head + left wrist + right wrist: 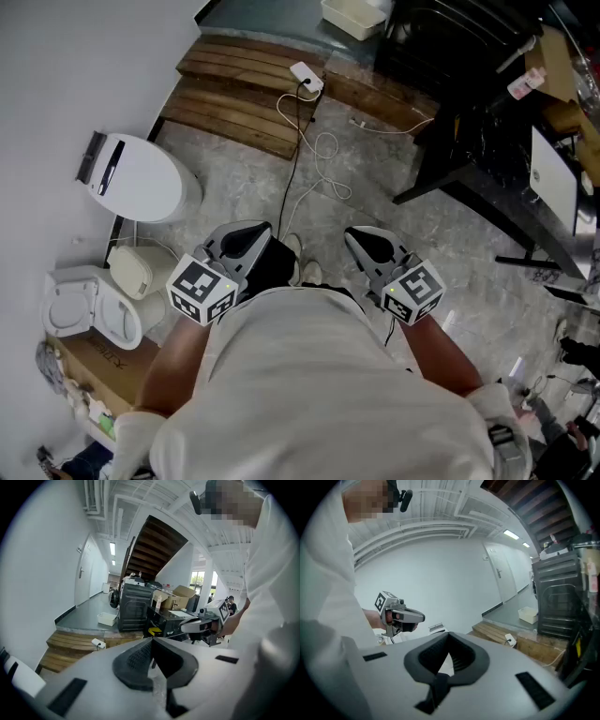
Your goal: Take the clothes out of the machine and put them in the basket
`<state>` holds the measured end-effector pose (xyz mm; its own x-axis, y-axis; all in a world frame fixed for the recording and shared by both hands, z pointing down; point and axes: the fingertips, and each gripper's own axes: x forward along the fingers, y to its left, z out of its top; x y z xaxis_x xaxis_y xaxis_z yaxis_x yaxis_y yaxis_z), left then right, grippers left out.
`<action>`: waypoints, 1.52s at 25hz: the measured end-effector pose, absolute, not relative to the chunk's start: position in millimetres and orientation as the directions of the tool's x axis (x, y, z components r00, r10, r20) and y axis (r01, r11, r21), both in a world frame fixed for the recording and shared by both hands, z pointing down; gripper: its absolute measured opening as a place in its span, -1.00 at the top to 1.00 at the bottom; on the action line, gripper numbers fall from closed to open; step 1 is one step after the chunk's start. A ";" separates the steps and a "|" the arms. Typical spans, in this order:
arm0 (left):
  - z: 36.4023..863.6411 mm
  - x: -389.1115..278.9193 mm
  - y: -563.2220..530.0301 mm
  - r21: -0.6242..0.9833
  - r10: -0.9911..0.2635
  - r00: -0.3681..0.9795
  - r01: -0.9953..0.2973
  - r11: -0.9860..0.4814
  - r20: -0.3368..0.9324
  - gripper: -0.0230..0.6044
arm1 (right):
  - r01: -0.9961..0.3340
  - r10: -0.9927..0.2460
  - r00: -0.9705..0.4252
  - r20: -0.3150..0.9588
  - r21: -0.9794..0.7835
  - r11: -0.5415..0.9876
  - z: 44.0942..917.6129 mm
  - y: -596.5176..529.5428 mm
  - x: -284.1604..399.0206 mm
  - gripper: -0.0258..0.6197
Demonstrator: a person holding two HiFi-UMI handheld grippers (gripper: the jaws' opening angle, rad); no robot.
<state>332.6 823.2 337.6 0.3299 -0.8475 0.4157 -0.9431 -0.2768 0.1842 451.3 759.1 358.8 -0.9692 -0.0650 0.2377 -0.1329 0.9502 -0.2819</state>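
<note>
Right now I hold both grippers level with my waist, side by side and well apart, over the grey stone floor (441, 234). My left gripper (247, 234) has its jaws pressed together with nothing between them, and my right gripper (370, 240) is closed and empty in the same way. Both point slightly downward, towards the wooden steps (239, 94) that run along the edge of a raised grey platform (89, 616). The dark front-loading machine (135, 606) stands on that platform, back from its edge and far beyond my jaws. What is inside it is too small to tell. The white rectangular basket (354, 16) sits on the same platform, just beside the machine on its left and near the top step. A white power strip (307, 77) lies at the right end of the steps. Its cable (319, 150) trails in loops down across the floor towards my feet. Against the white wall at my left stands a white lidded bin (141, 178), with a cardboard box (89, 361) nearer to me along the same wall.
</note>
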 end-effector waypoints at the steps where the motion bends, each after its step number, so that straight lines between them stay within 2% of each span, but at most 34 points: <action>1: 335.9 332.2 822.6 0.183 -0.849 0.329 -0.943 -0.277 0.413 0.94 | -0.131 -0.063 -0.970 0.234 -0.285 0.949 357.5 758.2 449.8 0.92; 12: 343.7 308.9 805.3 0.213 -0.846 0.365 -0.929 -0.303 0.390 0.94 | -0.150 -0.074 -0.964 0.254 -0.293 0.944 363.8 745.5 420.1 0.92; 20: 346.3 214.2 771.5 0.222 -0.862 0.381 -0.921 -0.321 0.334 0.93 | -0.166 -0.084 -0.948 0.308 -0.253 0.953 373.3 732.9 326.6 0.91; 22: 345.5 179.8 760.9 0.213 -0.866 0.381 -0.921 -0.325 0.325 0.43 | -0.165 -0.077 -0.941 0.329 -0.249 0.954 376.5 731.5 293.2 0.91; 23: 345.2 161.5 755.7 0.210 -0.865 0.384 -0.920 -0.330 0.323 0.34 | -0.167 -0.076 -0.938 0.337 -0.249 0.954 377.4 730.6 275.4 0.91; 32: 332.3 8.0 729.5 0.202 -0.844 0.443 -0.895 -0.397 0.303 0.32 | -0.224 -0.114 -0.915 0.386 -0.252 0.942 366.7 721.2 124.5 0.91; 38: 339.0 -61.1 719.6 0.228 -0.853 0.438 -0.895 -0.383 0.285 0.32 | -0.246 -0.138 -0.903 0.408 -0.226 0.942 360.2 710.5 62.7 0.91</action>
<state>-61.1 719.6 339.0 0.4379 -0.8528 0.2846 -0.8950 -0.3835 0.2279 62.7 710.5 360.2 -0.9026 -0.1383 0.4077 -0.2464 0.9425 -0.2258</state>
